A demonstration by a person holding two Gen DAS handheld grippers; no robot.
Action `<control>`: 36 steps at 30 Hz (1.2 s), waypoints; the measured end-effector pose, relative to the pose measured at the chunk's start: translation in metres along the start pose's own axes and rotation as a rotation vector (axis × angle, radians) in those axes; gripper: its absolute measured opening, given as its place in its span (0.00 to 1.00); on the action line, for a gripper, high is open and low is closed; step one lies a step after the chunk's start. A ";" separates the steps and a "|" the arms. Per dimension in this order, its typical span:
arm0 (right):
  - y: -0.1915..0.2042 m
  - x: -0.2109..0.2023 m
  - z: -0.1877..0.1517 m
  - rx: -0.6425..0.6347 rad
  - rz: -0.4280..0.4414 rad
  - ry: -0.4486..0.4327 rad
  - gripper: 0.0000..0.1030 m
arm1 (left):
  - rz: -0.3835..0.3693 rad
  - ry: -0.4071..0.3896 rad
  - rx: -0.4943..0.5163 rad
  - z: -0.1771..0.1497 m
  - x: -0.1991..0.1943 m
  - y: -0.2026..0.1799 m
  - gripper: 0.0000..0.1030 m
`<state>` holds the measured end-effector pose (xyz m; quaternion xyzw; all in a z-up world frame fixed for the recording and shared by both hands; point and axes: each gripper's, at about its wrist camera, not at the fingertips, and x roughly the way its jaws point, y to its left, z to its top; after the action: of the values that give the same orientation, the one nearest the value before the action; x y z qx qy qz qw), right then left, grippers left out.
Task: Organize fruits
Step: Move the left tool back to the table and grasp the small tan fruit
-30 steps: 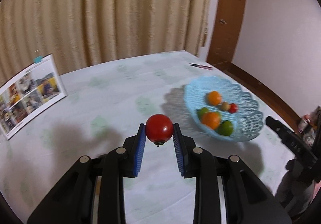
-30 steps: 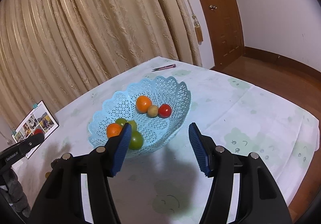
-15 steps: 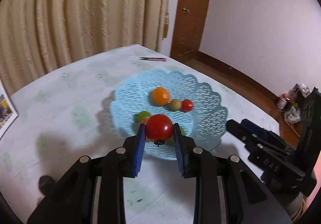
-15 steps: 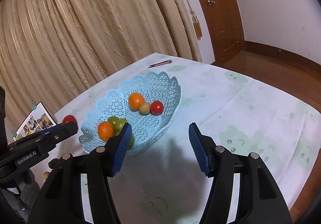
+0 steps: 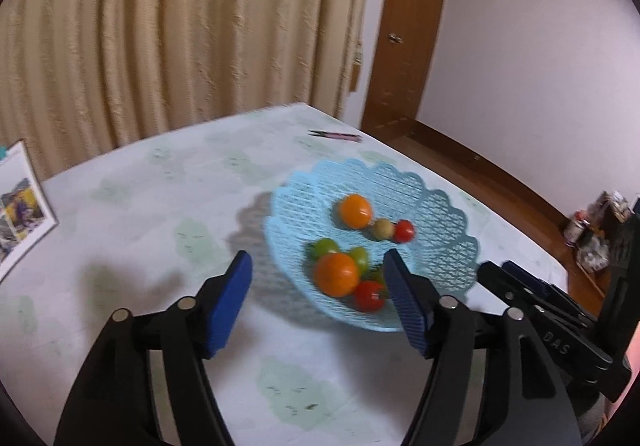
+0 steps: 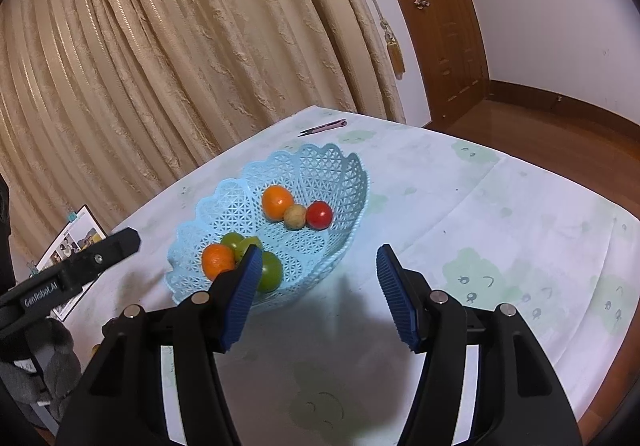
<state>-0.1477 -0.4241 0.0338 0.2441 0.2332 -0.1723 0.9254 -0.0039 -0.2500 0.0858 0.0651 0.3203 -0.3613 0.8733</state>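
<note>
Red tomato dropped into the blue basket, both grippers empty

The left gripper (image 5: 318,300) has just been opening and its ribbed blue pads now stand apart with nothing between them; the smooth round red tomato (image 5: 370,295) lies at the near edge of the basket (image 5: 436,206), beside a big orange (image 5: 336,274), released low, I judge, so it settles rather than rolls. The right gripper (image 6: 316,288) waits spread and empty just before the basket's near rim. The lattice plastic dish with its scalloped rim cradles the loose fruit on the printed tablecloth (image 5: 168,198)
</note>
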 end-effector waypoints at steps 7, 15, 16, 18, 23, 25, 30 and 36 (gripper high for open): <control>0.016 -0.007 -0.002 -0.020 0.022 -0.008 0.66 | 0.056 -0.035 -0.062 0.000 -0.025 0.032 0.84; 0.037 -0.011 -0.006 -0.049 0.047 -0.009 0.68 | 0.128 -0.034 -0.161 -0.019 -0.053 0.084 0.86; 0.040 -0.011 -0.007 -0.053 0.052 -0.006 0.68 | 0.139 -0.033 -0.168 -0.022 -0.056 0.089 0.86; 0.044 -0.013 -0.009 -0.061 0.058 -0.003 0.68 | 0.167 -0.024 -0.187 -0.031 -0.063 0.102 0.86; 0.054 -0.013 -0.016 -0.079 0.071 0.012 0.68 | 0.232 0.023 -0.207 -0.058 -0.070 0.127 0.86; 0.058 -0.012 -0.019 -0.086 0.077 0.020 0.68 | 0.246 0.046 -0.212 -0.068 -0.069 0.133 0.86; 0.070 -0.009 -0.025 -0.105 0.092 0.038 0.68 | 0.267 0.103 -0.239 -0.093 -0.062 0.145 0.86; 0.082 -0.006 -0.033 -0.131 0.107 0.062 0.68 | 0.277 0.166 -0.227 -0.113 -0.049 0.147 0.71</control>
<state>-0.1287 -0.3375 0.0417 0.2004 0.2593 -0.0993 0.9396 0.0112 -0.0745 0.0098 0.0393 0.4178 -0.1927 0.8870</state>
